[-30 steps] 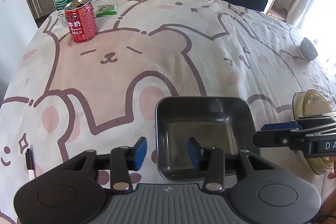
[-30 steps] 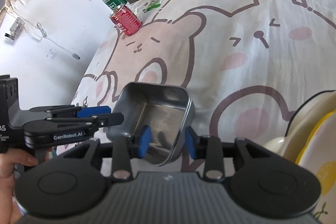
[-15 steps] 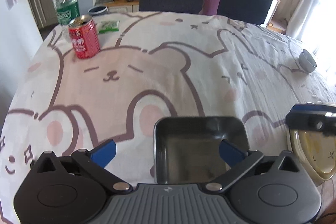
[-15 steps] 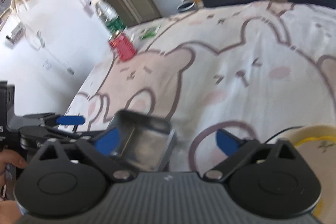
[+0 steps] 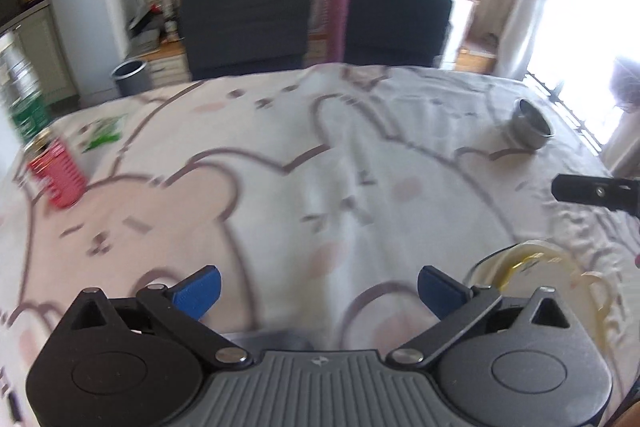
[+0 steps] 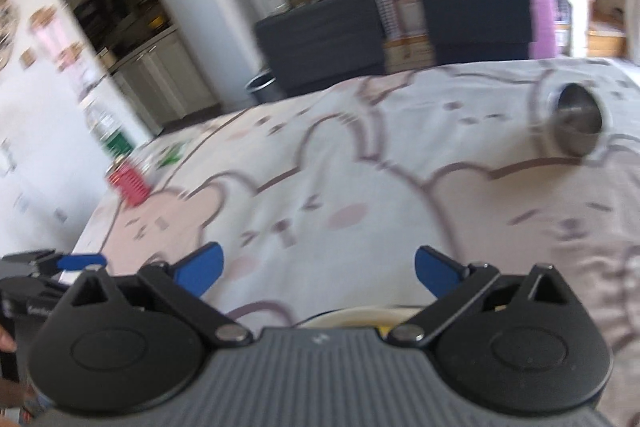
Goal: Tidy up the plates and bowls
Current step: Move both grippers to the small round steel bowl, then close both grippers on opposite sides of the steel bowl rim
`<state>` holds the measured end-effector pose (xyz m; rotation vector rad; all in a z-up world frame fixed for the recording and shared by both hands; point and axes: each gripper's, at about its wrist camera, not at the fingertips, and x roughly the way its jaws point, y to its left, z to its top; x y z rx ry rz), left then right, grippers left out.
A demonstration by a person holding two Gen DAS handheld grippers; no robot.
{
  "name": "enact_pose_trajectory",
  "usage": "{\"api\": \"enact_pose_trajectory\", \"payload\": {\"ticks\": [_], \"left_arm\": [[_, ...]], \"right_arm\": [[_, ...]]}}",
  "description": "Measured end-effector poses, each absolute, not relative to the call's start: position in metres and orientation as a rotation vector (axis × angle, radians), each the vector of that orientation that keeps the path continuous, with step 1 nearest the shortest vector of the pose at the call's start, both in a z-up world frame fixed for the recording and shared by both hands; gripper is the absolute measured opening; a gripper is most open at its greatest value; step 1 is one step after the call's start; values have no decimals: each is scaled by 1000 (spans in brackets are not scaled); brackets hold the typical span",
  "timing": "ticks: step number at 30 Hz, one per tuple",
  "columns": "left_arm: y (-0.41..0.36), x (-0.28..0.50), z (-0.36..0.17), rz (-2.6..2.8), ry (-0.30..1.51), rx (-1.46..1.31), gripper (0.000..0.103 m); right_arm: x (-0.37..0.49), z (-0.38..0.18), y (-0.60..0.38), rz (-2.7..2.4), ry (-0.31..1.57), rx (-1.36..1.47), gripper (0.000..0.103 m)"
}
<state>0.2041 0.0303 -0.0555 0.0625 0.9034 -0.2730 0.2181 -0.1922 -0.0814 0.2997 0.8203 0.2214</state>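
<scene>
On tablecloth (image 5: pixel 320 167), empty steel bowl (image 5: pixel 530 127)

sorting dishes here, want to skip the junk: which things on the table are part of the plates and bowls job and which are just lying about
Part of the job:
- small metal bowl, on its side on the far right of the tablecloth
- yellow-rimmed plate, near edge, partly hidden behind the left gripper

Just lying about:
- red drink can
- water bottle
- green packet
</scene>
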Motion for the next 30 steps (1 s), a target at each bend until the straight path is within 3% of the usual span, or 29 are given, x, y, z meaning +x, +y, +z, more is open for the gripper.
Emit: {"api": "enact_pose_trajectory", "payload": {"ticks": [17,30], "left_arm": [[-147,270,-61,-529,828,171,103],[-282,382,-64,-569,747,182,103]], "right_arm": [[231,-110,-388,-239,755,536,103],[281,-147,-448,-388,740,724,102]]}}
